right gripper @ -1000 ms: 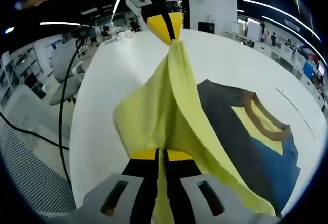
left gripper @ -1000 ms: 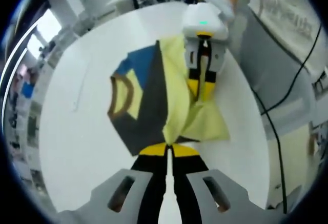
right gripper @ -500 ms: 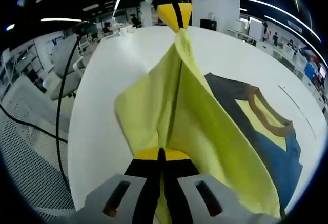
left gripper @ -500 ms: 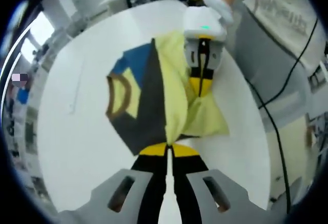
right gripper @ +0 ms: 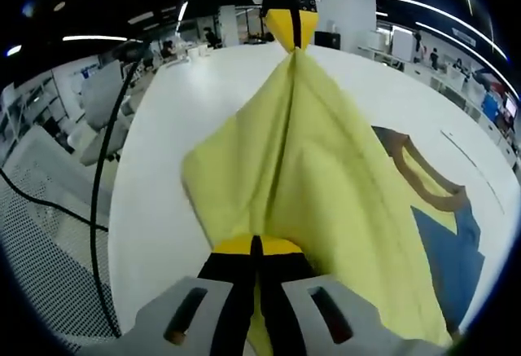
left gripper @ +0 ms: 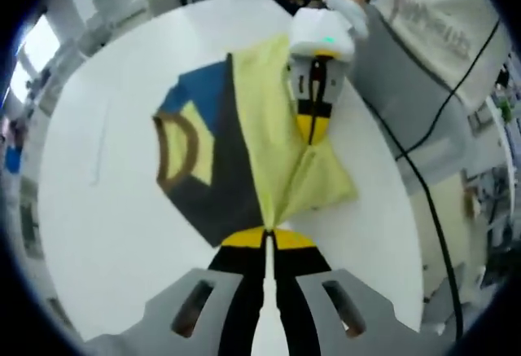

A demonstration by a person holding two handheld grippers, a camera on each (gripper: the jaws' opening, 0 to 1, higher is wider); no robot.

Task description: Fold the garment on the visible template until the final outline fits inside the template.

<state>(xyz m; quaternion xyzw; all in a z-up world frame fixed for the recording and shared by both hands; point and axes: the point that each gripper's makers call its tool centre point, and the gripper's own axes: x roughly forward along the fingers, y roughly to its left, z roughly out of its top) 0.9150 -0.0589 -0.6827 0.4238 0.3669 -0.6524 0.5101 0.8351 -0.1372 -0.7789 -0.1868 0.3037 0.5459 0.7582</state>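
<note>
The garment (left gripper: 212, 160) lies on the white round table (left gripper: 106, 234): dark grey body, blue shoulder (left gripper: 203, 95), brown collar (left gripper: 175, 148), and a yellow flap (left gripper: 269, 128) lifted over it. My left gripper (left gripper: 266, 238) is shut on one corner of the yellow flap, and my right gripper (left gripper: 312, 124) is shut on the other. In the right gripper view the flap (right gripper: 301, 169) stretches taut from my right gripper (right gripper: 255, 247) up to my left gripper (right gripper: 292, 40). It covers most of the dark body; the collar (right gripper: 423, 181) and blue part (right gripper: 452, 250) show to its right.
A faint thin line (left gripper: 99, 148) marks the table left of the garment. A person's gloved hand (left gripper: 348, 10) and pale clothes (left gripper: 431, 30) are at the top right. A black cable (left gripper: 427, 201) hangs beyond the table's edge. Office chairs (right gripper: 98, 87) stand off the table.
Both grippers have carried the yellow flap farther across the garment. It is now pulled flatter and hides most of the dark grey panel that showed before.
</note>
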